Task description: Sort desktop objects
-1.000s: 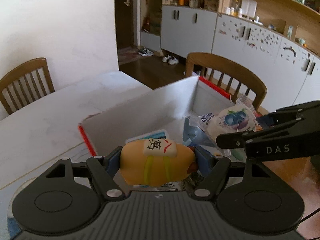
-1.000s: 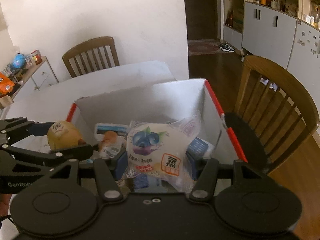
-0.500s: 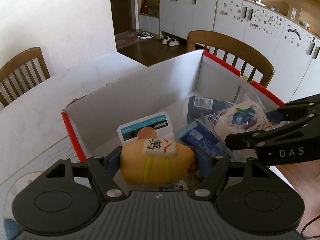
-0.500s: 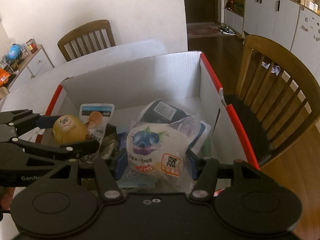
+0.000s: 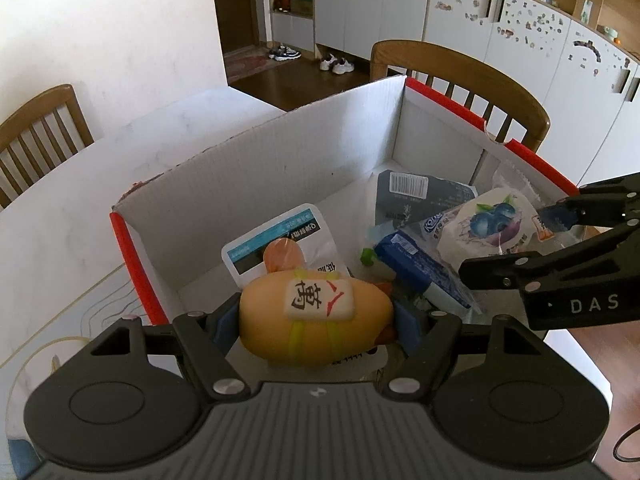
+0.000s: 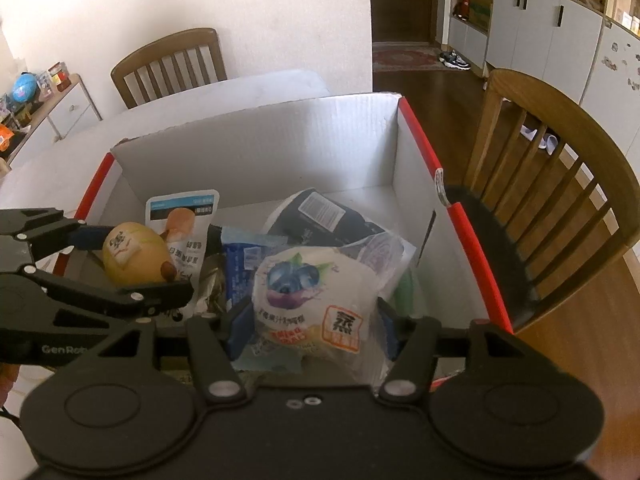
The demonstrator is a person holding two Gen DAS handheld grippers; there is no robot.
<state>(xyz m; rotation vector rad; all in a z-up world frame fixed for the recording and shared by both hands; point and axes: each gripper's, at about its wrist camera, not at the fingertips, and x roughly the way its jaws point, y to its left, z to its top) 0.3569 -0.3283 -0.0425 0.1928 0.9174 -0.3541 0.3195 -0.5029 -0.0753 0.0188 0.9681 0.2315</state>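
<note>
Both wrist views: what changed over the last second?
Both hand-held grippers advanced over the white cardboard box with red edges and tipped down, so its floor and the packets lying in it now show. The left hand-held gripper stays shut on the yellow rounded toy with a character tile; the right hand-held gripper stays shut on the clear-wrapped blueberry bun packet. Nothing released; box contents unmoved.

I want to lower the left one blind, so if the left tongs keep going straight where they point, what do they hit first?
Probably the white pouch lying in the box, just ahead of the toy the left tongs hold. Depth is unclear, so the toy may touch first.
</note>
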